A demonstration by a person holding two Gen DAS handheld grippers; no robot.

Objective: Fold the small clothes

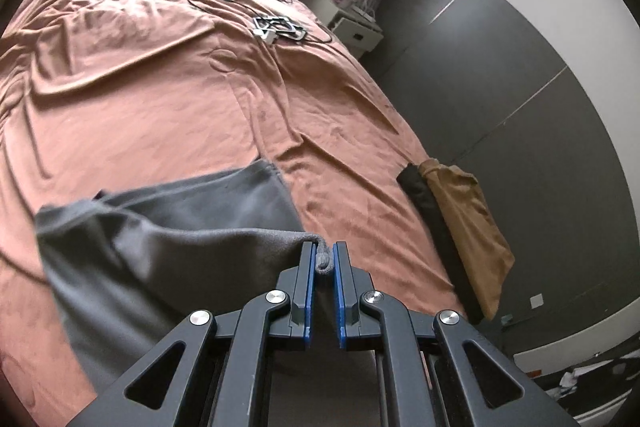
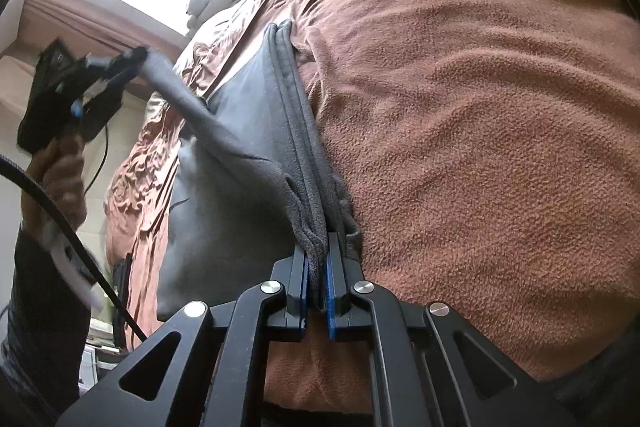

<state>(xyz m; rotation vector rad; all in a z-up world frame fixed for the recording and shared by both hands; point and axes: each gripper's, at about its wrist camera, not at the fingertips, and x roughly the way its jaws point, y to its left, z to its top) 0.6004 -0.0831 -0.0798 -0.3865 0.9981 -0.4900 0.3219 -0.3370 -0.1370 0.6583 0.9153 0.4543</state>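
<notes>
- Grey garment (image 1: 172,227) is the thing being folded, some soft fleecy piece, can't tell exactly what kind, spread on the rust-orange bedspread (image 1: 160,107)
- left gripper (image 1: 323,259) has its blue pads clamped tight on a bunched corner of the grey cloth, a little roll of hem poking up between the fingers; the rest of the fabric trails off to its left and hangs down toward the bed
- from the right wrist view you can see that same left gripper (image 2: 136,57) up in the air off to the upper left, a hand (image 2: 60,175) wrapped round its handle, with a twisted strip of the grey cloth stretched from it down to the main body of the garment
- right gripper (image 2: 318,259) is pinched shut on a thick stack of grey edges just ahead of its fingers, sitting low against the bedspread; the folded seam runs straight away from it
- tan cloth (image 1: 468,227) lying on a black one (image 1: 432,223) at the bed edge, off to the right of the left gripper
- cables and a small white gadget (image 1: 276,29) lie further up the bed, well ahead of the left gripper
- white nightstand (image 1: 352,23) sits beyond that, by the grey wall
</notes>
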